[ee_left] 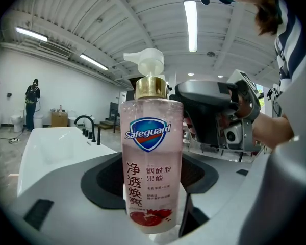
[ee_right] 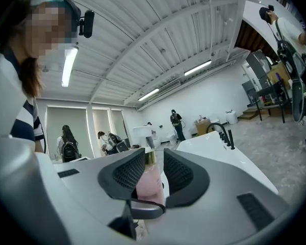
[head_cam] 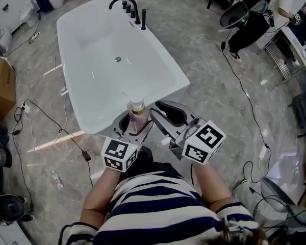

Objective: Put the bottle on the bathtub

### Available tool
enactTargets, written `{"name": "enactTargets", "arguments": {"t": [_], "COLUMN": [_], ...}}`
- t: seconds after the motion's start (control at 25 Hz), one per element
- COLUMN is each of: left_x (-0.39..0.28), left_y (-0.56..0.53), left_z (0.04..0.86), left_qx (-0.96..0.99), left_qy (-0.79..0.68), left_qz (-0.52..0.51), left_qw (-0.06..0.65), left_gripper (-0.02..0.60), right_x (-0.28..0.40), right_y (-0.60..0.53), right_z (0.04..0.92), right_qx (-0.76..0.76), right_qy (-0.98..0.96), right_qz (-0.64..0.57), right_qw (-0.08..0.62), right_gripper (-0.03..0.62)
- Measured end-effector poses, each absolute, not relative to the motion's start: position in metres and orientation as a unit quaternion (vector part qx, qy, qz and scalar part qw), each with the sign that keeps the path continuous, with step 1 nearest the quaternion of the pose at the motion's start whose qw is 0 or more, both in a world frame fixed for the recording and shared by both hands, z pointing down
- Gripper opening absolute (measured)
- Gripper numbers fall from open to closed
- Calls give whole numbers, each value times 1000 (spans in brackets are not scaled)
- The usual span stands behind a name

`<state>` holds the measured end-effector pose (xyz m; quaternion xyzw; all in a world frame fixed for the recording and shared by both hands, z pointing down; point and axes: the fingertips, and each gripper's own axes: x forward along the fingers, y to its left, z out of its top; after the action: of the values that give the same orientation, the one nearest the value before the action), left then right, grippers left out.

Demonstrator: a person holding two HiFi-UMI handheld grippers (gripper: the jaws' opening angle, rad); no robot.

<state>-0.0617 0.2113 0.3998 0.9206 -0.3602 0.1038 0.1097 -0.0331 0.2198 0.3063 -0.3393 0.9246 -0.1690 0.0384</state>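
Observation:
A pink soap bottle (head_cam: pixel 137 117) with a gold collar and white pump stands upright between the jaws of my left gripper (head_cam: pixel 136 127), which is shut on its lower body. In the left gripper view the bottle (ee_left: pixel 152 162) fills the centre, with the white bathtub (ee_left: pixel 46 147) behind on the left. The bottle hangs just past the near end of the bathtub (head_cam: pixel 92 45). My right gripper (head_cam: pixel 166 117) is beside the bottle on its right, open by a narrow gap and holding nothing. Through that gap in the right gripper (ee_right: pixel 154 170) view I see the bottle (ee_right: pixel 149 180).
A black faucet (head_cam: pixel 123 1) and several black knobs stand on the tub's far rim. Cables (head_cam: pixel 51 119) trail over the marble floor. A cardboard box (head_cam: pixel 2 86) sits at the left. A person (head_cam: pixel 283 1) stands by racks at the upper right.

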Motion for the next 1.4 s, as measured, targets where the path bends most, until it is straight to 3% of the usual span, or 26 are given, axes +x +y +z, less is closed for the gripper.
{"name": "enactTargets", "arguments": {"t": [0.44, 1.4], "left_x": [-51, -67], "left_y": [176, 83], "left_z": [406, 436], "left_qx": [930, 944], "left_qy": [-333, -278], "left_qz": [119, 138], "left_qw": [103, 109], "left_gripper": [307, 308], "right_x": [-66, -92], "right_y": [173, 64], "right_z": [298, 328], "right_qx": [-317, -337], "right_qy": [938, 925], "right_qz": [-142, -171], "right_qw": [-1, -30], "right_gripper": [170, 184]}}
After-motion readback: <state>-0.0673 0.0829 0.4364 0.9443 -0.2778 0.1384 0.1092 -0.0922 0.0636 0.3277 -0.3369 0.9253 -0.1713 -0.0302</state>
